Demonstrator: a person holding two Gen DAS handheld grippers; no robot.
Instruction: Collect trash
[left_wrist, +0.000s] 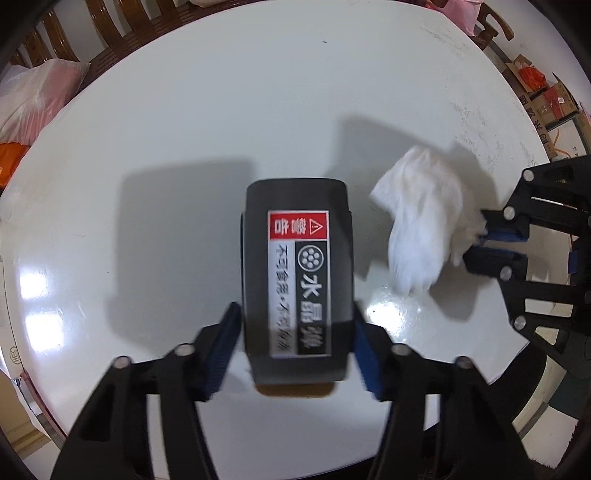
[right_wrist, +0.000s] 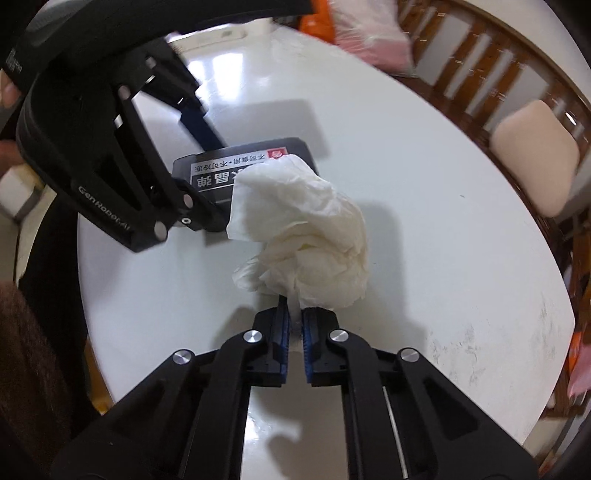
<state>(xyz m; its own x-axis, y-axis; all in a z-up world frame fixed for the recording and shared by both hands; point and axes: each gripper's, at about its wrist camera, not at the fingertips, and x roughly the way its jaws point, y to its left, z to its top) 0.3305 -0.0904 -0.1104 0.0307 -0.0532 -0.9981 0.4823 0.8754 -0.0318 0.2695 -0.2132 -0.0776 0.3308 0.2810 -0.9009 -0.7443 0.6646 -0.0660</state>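
Note:
My left gripper (left_wrist: 295, 325) is shut on a black box (left_wrist: 297, 273) with a red and white warning label, held above the white round table (left_wrist: 184, 110). The box also shows in the right wrist view (right_wrist: 221, 171), partly hidden behind the tissue. My right gripper (right_wrist: 294, 317) is shut on a crumpled white tissue (right_wrist: 310, 236), held above the table. In the left wrist view the tissue (left_wrist: 421, 225) hangs from the right gripper (left_wrist: 476, 243) just right of the box.
Wooden chairs (right_wrist: 480, 74) ring the table's far side. Pink plastic bags (left_wrist: 33, 96) lie on a chair at left. Cardboard boxes (left_wrist: 546, 96) stand on the floor at right. A beige cushion (right_wrist: 535, 155) rests on a chair.

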